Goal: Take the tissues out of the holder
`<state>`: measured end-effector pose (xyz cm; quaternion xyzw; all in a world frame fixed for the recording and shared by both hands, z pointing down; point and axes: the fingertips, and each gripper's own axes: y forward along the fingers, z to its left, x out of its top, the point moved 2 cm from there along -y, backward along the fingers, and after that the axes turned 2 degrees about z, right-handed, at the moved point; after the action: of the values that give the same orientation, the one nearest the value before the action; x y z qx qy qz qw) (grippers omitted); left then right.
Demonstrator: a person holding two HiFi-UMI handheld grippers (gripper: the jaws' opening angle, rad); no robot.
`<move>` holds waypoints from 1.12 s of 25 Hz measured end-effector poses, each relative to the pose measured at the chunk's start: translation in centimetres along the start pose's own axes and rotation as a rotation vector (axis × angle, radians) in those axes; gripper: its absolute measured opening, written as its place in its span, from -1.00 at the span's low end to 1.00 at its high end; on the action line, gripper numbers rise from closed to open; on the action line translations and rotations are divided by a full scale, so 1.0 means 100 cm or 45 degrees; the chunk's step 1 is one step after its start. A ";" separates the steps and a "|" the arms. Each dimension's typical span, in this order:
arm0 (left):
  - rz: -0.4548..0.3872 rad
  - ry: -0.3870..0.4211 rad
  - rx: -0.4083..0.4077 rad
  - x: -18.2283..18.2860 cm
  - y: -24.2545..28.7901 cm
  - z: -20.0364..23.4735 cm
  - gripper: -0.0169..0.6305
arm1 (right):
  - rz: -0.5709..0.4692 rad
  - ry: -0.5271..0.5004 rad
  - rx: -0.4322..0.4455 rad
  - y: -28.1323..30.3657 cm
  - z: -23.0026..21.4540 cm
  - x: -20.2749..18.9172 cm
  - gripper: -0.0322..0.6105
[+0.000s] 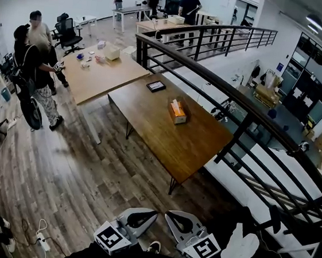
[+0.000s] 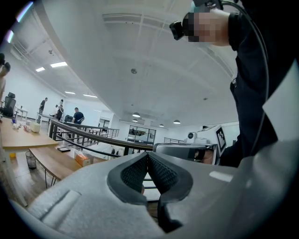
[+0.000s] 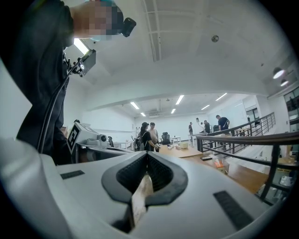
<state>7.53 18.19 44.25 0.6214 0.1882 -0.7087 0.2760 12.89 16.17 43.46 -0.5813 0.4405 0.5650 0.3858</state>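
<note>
While resting on the table [image 1: 196,146], the holder [image 1: 179,119] contains tissues [image 1: 176,105].

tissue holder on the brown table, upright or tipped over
Upright: the tissue holder stands on the table, a tissue poking out of its top.

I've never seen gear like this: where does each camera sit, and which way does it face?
Head view: on the person's head, facing forward and down at the floor, table and tissue box; left gripper and right gripper show at the bottom.
Left gripper view: on the left gripper, looking along its shut jaws towards the railing; the person's torso at right.
Right gripper view: on the right gripper, along shut jaws pinching a strip; torso at left.
Shared: all three show the tissue box.
</note>
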 end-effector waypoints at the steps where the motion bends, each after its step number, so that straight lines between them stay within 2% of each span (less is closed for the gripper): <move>1: 0.002 0.000 -0.007 0.000 0.002 0.007 -0.92 | 0.005 0.004 -0.008 0.006 -0.005 -0.001 -0.89; 17: 0.000 0.024 -0.096 0.031 0.021 0.124 -0.92 | 0.001 0.010 -0.095 0.108 -0.057 0.017 -0.89; 22: 0.000 0.031 -0.127 0.036 0.025 0.173 -0.92 | 0.018 0.012 -0.126 0.153 -0.076 0.016 -0.89; 28: -0.010 0.014 -0.156 0.042 0.019 0.190 -0.92 | 0.034 0.017 -0.160 0.172 -0.078 0.021 -0.89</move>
<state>-6.37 4.42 43.21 0.6063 0.2353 -0.6936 0.3097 -0.98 3.28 42.68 -0.6022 0.4142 0.5928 0.3381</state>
